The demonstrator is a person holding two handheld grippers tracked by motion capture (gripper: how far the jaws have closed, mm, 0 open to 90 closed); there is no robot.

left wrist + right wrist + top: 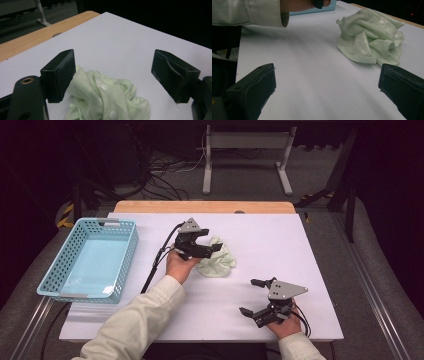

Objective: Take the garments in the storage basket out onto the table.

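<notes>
Right gripper (254,296); beyond, bare blue basket (60,270)

Lab setup, dark room, white-topped table (280,240), loose floor cables (165,170), metal stand frame (247,142)

A light blue perforated plastic basket (55,270) sits at the table's nine o'clock edge, partly overhanging the white table cover (280,245). A strip of bare wooden tabletop (205,207) shows at twelve o'clock. Beyond it, a white metal stand (245,150) rests on grey carpet, with black cables (165,175) tangled at eleven o'clock.
</notes>
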